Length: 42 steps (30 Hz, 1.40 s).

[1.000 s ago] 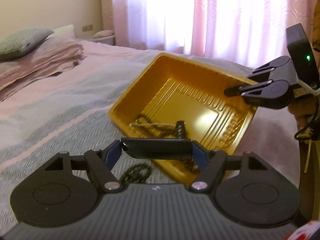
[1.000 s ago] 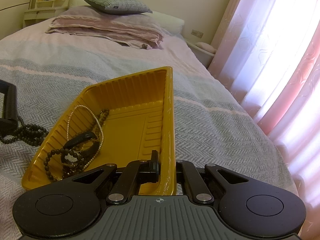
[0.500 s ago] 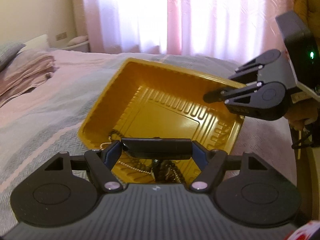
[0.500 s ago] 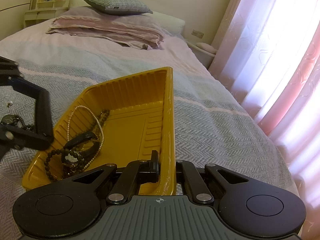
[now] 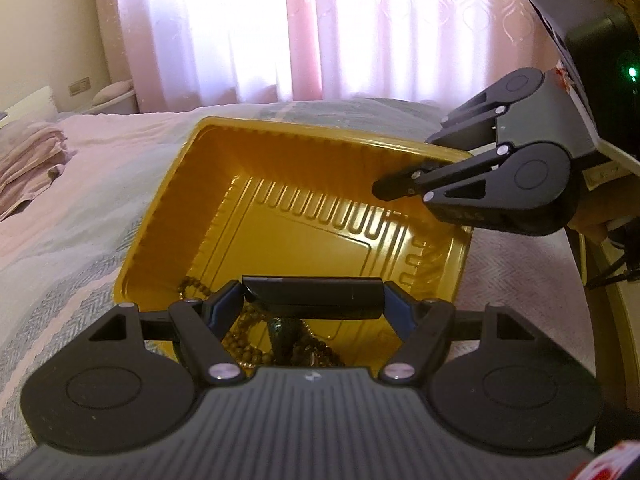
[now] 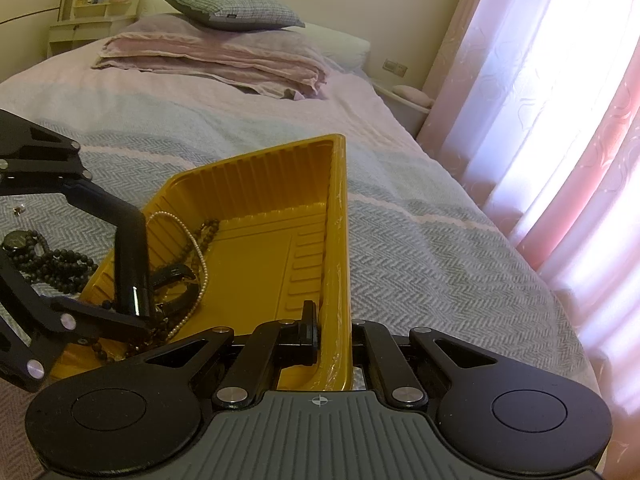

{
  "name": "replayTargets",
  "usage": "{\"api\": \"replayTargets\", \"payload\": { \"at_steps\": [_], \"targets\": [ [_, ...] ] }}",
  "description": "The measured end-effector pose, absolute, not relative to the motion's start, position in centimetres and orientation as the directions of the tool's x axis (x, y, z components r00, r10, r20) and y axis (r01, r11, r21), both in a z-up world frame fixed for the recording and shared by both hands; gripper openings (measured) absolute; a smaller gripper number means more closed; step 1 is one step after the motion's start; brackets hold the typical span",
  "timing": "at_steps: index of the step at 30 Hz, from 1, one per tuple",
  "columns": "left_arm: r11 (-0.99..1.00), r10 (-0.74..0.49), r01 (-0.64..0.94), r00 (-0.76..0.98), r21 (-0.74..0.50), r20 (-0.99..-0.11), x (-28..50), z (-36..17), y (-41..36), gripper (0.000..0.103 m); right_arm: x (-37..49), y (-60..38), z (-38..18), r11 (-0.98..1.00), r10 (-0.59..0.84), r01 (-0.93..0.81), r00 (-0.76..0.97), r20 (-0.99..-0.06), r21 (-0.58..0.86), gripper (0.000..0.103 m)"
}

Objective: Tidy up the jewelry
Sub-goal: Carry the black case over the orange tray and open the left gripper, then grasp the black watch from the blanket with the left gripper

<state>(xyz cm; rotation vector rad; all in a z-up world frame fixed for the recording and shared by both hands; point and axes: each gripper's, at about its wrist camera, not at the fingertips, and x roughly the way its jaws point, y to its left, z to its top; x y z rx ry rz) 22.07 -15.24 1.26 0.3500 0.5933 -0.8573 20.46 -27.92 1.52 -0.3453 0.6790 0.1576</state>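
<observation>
Since a second ago our left tool (image 5: pixel 312 300) has swung in over the yellow tray (image 5: pixel 320 208), so the tray now fills the left wrist view and its low end sits right under the fingers. We carry a black cylindrical case (image 5: pixel 314 298) crosswise between the left tool's pads, jaws set wide around it, above the tray's low end. Our right tool (image 6: pixel 324 334) has not shifted: its jaws are pinched tight on the tray's near-right rim, holding that side raised so the tray tilts. Inside the tray, gathered at the low end, lie a pearl strand (image 6: pixel 198 248), brown wooden beads (image 5: pixel 240 344) and a dark watch (image 6: pixel 174 276). On the bed (image 6: pixel 400 240) just left of the tray rests a string of black beads (image 6: pixel 56 266) with another watch (image 6: pixel 16 242) beside it. Well beyond the tray, folded blankets (image 6: pixel 216 60) and a pillow (image 6: pixel 232 8) sit at the head of the bed.
</observation>
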Motion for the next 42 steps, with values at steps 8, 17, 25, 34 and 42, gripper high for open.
{"api": "replayTargets", "payload": {
  "at_steps": [8,17,25,34,42],
  "targets": [
    [0.635,-0.609,0.771,0.531,0.038,-0.589,22.5,2.2,-14.4,0.078,20.5,-27.9,1.4,0.931,0.03,-0.255,0.768,-0.64,-0.263,0.004],
    [0.784,-0.474,0.62,0.637,0.038,-0.607,22.8,3.9,-7.1,0.078,20.4,-28.0,1.6,0.93,0.029,-0.254,0.771,-0.636,-0.265,0.004],
    [0.904,-0.289,0.422,0.717,0.064,-0.635,21.8,3.9,2.9,0.078,20.3,-27.8,1.6,0.927,0.024,-0.255,0.772,-0.636,-0.275,0.004],
    [0.943,-0.241,0.332,0.685,0.0,-0.687,18.6,1.0,7.8,0.078,20.2,-27.6,1.5,0.924,0.016,-0.255,0.77,-0.638,-0.284,0.004],
    [0.92,-0.28,0.392,0.626,-0.017,-0.728,18.2,-3.3,2.9,0.073,20.3,-27.5,1.5,0.923,0.015,-0.257,0.767,-0.642,-0.285,0.004]
  ]
}}
